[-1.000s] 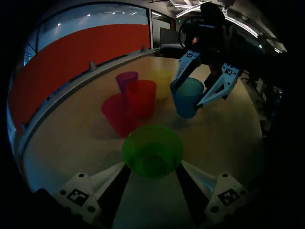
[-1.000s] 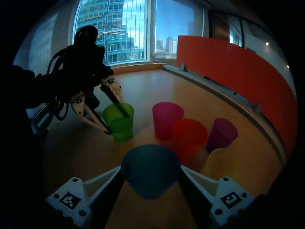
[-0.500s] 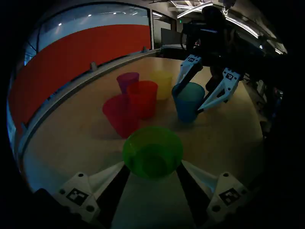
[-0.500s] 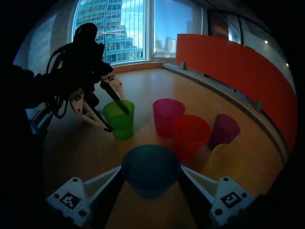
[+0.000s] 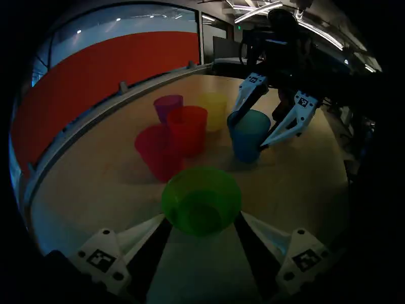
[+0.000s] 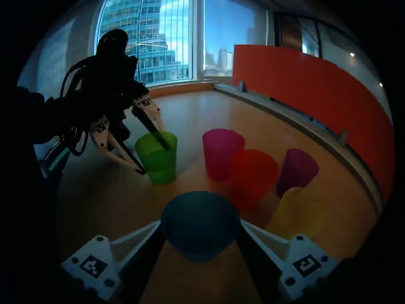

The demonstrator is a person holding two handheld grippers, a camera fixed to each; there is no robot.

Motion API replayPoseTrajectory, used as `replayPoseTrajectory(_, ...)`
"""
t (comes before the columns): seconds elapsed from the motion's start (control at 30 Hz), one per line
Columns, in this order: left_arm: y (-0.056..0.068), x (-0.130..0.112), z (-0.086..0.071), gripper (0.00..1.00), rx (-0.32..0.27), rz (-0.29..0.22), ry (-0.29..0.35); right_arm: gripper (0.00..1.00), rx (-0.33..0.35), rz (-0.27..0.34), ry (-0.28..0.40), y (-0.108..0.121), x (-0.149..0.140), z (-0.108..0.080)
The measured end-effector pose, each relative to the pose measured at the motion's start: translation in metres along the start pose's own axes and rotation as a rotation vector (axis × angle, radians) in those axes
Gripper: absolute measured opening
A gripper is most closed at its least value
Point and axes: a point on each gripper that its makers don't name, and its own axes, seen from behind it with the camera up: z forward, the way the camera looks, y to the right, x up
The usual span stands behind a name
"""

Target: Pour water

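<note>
Green cup [image 5: 201,200] clamped in the left claw [image 5: 202,218], blue cup [image 6: 200,220] clamped in the right claw [image 6: 201,225], red cup [image 5: 187,129] ahead of both.

I found no words, numbers or brand names that I could read in either view. The only marks I saw were black-and-white square code tags [image 5: 99,259]. In the left gripper view, one sat on each finger of the left gripper [image 5: 202,217], at the lower left and lower right of the frame. The right gripper [image 6: 201,223] carried the same kind in the same corners of its own view. Their patterns gave me no letters or digits.
</note>
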Motion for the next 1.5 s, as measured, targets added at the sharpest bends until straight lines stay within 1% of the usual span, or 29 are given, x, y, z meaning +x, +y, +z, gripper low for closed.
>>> replayPoseTrajectory(0.2,0.002,-0.003,0.0,0.84,-0.007,-0.013,-0.007,0.91,-0.003,0.005,-0.006,-0.001,-0.006,-0.002)
replayPoseTrajectory(0.4,0.003,-0.005,-0.001,0.84,-0.006,-0.011,-0.016,0.92,-0.006,0.005,-0.006,-0.001,-0.007,-0.003)
replayPoseTrajectory(0.5,0.003,-0.006,-0.001,0.84,-0.007,-0.018,-0.02,0.92,-0.006,0.005,-0.008,-0.002,-0.007,-0.003)
replayPoseTrajectory(0.57,0.003,-0.007,-0.001,0.84,-0.009,-0.023,-0.021,0.94,-0.006,0.004,-0.01,-0.003,-0.008,-0.003)
replayPoseTrajectory(0.63,0.004,-0.008,-0.002,0.84,-0.01,-0.028,-0.023,0.99,-0.006,0.003,-0.011,-0.003,-0.009,-0.003)
replayPoseTrajectory(0.67,0.004,-0.009,-0.002,0.84,-0.011,-0.031,-0.024,1.0,-0.006,0.003,-0.011,-0.004,-0.009,-0.004)
replayPoseTrajectory(0.8,0.004,-0.011,-0.005,0.84,-0.011,-0.043,-0.023,1.0,-0.014,0.005,-0.012,-0.004,-0.011,-0.006)
replayPoseTrajectory(1.1,0.002,-0.019,-0.017,0.84,0.015,-0.056,-0.022,1.0,-0.04,0.013,-0.015,-0.003,-0.02,-0.017)
replayPoseTrajectory(1.5,-0.002,-0.026,-0.037,0.84,0.06,-0.078,-0.009,1.0,-0.086,0.033,-0.002,-0.002,-0.028,-0.043)
